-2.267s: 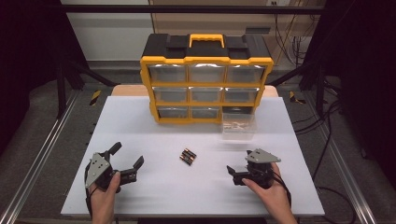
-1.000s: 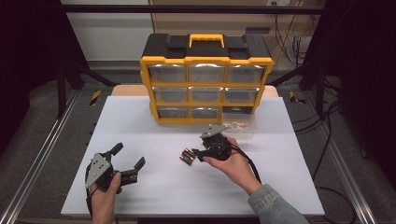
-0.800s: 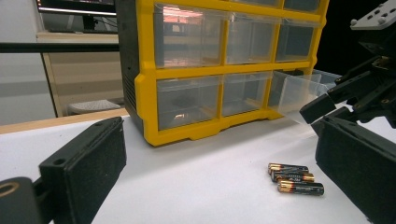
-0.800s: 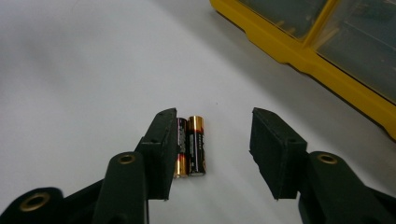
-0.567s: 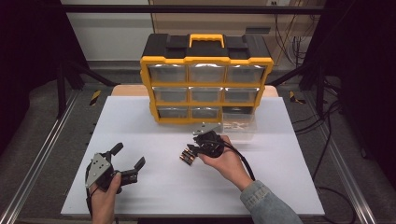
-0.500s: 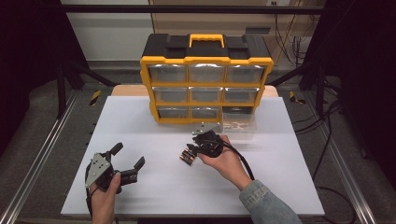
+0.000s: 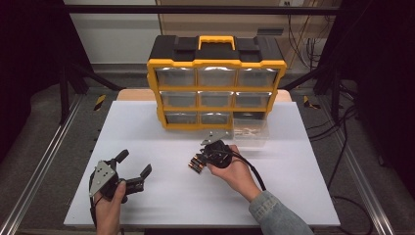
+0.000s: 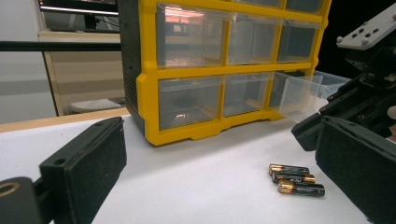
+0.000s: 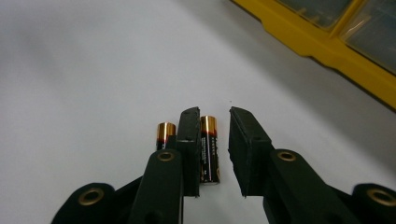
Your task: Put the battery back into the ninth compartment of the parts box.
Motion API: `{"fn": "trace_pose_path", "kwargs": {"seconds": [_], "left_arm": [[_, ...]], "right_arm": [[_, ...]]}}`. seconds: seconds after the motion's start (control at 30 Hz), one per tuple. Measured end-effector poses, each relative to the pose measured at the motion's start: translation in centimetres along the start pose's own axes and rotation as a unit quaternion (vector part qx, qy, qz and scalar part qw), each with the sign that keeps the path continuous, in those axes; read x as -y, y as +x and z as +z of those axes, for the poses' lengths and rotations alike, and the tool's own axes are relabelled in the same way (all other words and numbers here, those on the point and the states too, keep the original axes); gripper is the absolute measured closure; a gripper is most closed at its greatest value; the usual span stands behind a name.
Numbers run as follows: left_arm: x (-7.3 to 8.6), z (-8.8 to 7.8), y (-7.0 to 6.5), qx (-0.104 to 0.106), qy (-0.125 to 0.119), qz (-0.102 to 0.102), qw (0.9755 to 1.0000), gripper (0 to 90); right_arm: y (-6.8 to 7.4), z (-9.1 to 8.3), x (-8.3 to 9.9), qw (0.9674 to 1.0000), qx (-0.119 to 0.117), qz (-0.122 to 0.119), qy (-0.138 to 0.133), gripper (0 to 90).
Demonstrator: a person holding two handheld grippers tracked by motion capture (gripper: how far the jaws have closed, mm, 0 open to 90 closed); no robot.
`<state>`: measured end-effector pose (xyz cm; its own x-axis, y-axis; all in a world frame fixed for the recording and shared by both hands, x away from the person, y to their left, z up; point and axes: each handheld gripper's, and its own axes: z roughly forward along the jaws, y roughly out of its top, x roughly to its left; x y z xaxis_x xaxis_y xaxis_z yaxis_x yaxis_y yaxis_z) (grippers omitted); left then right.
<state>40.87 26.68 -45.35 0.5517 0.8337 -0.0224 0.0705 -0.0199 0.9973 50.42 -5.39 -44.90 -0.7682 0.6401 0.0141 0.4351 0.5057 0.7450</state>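
Three AA batteries point(image 7: 197, 163) lie side by side in the middle of the white table point(image 7: 161, 122). My right gripper point(image 7: 201, 157) points down at them. In the right gripper view its jaws have just been closing: one battery point(image 9: 208, 140) lies between them against the left pad, with a thin strip of table showing before the right pad. A second battery point(image 9: 165, 135) lies outside the left jaw. My left gripper point(image 7: 134, 162) rests near the front left, wide open with nothing between its jaws. From there I see the batteries point(image 8: 294, 179) and the right gripper point(image 8: 359, 102).
A yellow and black drawer organizer point(image 7: 215, 81) stands at the back of the table. One clear drawer point(image 7: 249, 129) sits out on the table at its lower right. Cables and dark frame rails run along both sides.
My right hand came from the front right of the table to the batteries and lowered over them, its jaws narrowing around one battery. The left hand stayed put.
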Motion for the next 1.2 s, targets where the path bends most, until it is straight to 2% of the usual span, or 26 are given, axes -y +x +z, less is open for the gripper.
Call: {"fn": "trace_pose_path", "kwargs": {"seconds": [0.23, 0.5, 1.0, 1.2], "left_arm": [[0.0, 0.0, 0.0, 0.0, 0.004, 0.005, 1.0, 1.8], [0.0, 0.1, -0.1, 0.002, 0.002, 0.005, 1.0, 1.8], [0.0, 0.2, -0.3, 0.005, 0.005, 0.007, 1.0, 1.8], [0.0, 0.3, -0.3, 0.007, 0.006, 0.006, 0.9999, 1.8]], "right_arm": [[-0.1, 0.7, 0.4, 0.9999, -0.012, 0.005, 0.011, 76.3], [-0.3, 1.8, 0.8, 0.9993, -0.008, 0.008, 0.035, 76.4], [-1.0, 3.0, 1.2, 0.9982, -0.006, 0.016, 0.058, 76.3], [-1.0, 3.5, 1.4, 0.9983, 0.0, 0.014, 0.057, 76.1]]}}
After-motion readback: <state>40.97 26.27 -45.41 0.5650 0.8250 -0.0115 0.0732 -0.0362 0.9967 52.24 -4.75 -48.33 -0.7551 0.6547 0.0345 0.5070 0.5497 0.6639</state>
